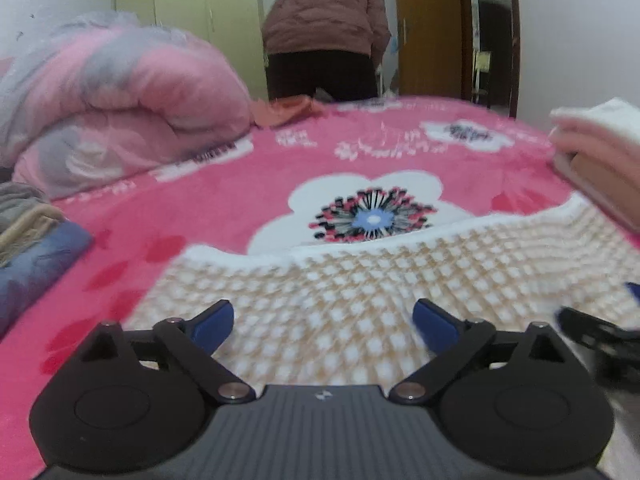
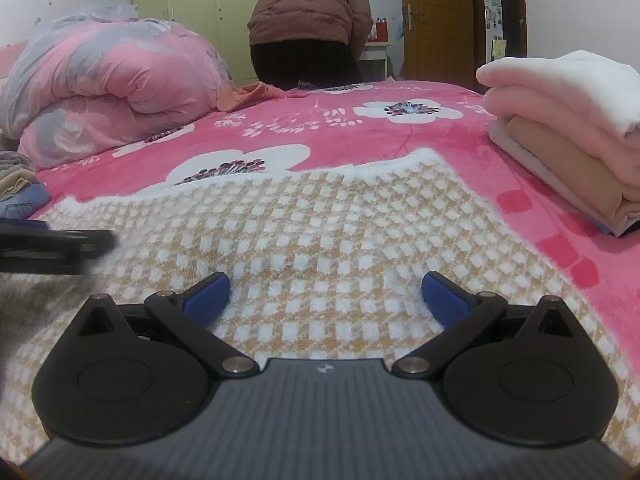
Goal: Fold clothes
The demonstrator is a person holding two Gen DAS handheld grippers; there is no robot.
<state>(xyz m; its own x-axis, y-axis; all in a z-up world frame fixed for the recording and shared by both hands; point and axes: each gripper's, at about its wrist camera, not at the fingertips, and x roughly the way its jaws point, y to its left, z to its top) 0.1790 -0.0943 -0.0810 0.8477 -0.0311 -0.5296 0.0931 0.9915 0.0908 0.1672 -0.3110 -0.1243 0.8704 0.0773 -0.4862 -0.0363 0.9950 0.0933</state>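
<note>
A beige and white checked knit garment (image 1: 360, 280) lies spread flat on the pink flowered bed; it also shows in the right wrist view (image 2: 320, 232). My left gripper (image 1: 323, 322) hovers over its near left part, open and empty, blue pads wide apart. My right gripper (image 2: 326, 298) hovers over its near right part, open and empty. The right gripper's arm shows blurred at the right edge of the left wrist view (image 1: 596, 336). The left gripper shows blurred at the left edge of the right wrist view (image 2: 52, 246).
A stack of folded pink, white and tan clothes (image 2: 568, 132) sits on the bed to the right. A rolled pink quilt (image 2: 104, 84) lies at the back left. Folded jeans and other clothes (image 1: 36, 248) lie at the left. A person in a brown jacket (image 2: 312, 20) stands beyond the bed.
</note>
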